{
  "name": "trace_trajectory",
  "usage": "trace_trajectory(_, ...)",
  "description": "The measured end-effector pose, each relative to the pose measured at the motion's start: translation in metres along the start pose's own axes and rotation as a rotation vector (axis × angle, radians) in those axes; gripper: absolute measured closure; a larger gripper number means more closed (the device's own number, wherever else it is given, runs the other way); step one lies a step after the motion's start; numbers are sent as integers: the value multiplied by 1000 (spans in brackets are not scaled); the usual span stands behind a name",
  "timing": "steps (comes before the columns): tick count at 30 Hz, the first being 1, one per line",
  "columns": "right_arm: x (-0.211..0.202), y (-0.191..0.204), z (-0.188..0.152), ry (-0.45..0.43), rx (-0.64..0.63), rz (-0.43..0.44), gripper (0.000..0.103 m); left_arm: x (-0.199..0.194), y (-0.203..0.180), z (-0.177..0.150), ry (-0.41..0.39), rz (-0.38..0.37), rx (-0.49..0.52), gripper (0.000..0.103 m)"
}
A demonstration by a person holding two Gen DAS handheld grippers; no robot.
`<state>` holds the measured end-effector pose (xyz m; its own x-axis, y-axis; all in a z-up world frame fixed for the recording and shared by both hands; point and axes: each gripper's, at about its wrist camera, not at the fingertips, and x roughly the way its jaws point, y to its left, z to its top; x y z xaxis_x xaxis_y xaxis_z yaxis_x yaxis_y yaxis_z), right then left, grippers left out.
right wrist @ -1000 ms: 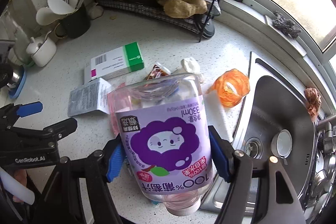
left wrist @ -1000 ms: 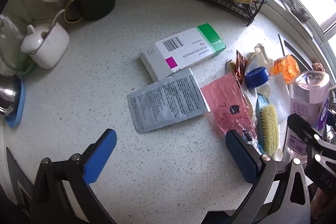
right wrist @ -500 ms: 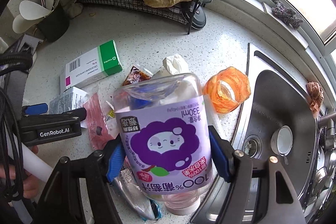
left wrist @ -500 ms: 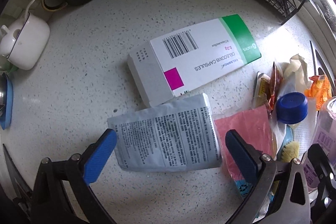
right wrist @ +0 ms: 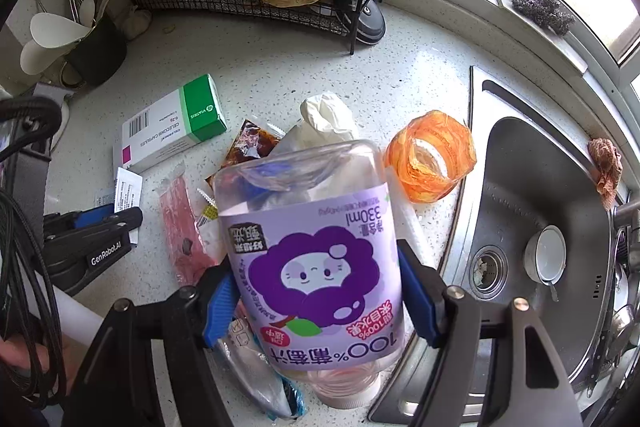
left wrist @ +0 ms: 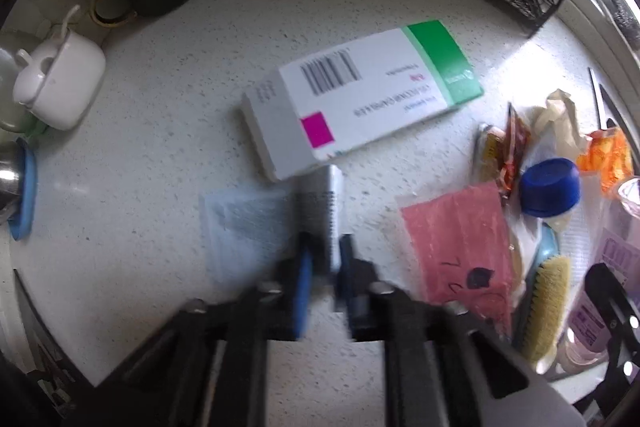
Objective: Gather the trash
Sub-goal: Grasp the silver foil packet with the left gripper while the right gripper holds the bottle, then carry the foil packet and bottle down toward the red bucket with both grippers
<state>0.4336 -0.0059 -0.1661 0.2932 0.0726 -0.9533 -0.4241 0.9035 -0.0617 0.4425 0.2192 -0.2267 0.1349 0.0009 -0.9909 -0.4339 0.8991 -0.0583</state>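
Left wrist view: the left gripper (left wrist: 325, 269) has pinched a fold of the grey sachet (left wrist: 256, 223) at 6 o'clock, jaws nearly closed. Thin foil could slip out on lifting, or snag the medicine box (left wrist: 360, 111) touching it at 12 o'clock. At 3 o'clock, the right gripper (right wrist: 320, 293) clamps the juice bottle (right wrist: 316, 247), neck-down; its smooth plastic might slide free.

A purple-labelled juice bottle (right wrist: 316, 267) is clamped upside down in the right hand-held gripper (right wrist: 320, 297) above a littered worktop (right wrist: 272, 75).
Its blue pads (right wrist: 218, 307) are pressed to both sides of the label. Beyond it, a crumpled orange wrapper (right wrist: 432, 157), a green-and-white medicine box (right wrist: 172, 125) and a pink bag (right wrist: 182, 223) are seen; the left hand-held gripper (right wrist: 116, 215) is closed on a printed sachet (right wrist: 127, 191) beside the sink (right wrist: 536, 187).
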Motion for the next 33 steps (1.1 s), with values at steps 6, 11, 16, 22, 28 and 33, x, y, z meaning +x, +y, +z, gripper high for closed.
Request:
trace_trajectory(6,-5,-3,-14,-5,6,12,34,-14,-3,-27,-67,2,26,100)
trace_trajectory(11,-14,-5,-32,-7,22,23,35,-40,-7,-54,-115,-20,46,100)
trace_trajectory(16,-37,-7,-51,-44,21,43,35,-73,-12,-86,-155,-65,64,100)
trace_trajectory(22,-68,-18,-81,-97,35,33,35,-102,-17,-108,-202,-66,110,100)
trace_trajectory(28,-105,-33,-130,-146,72,48,35,-139,-40,-158,-267,-81,162,100)
trace_trajectory(33,-136,-51,-185,-181,109,51,35,-161,-68,-218,-296,-94,211,100)
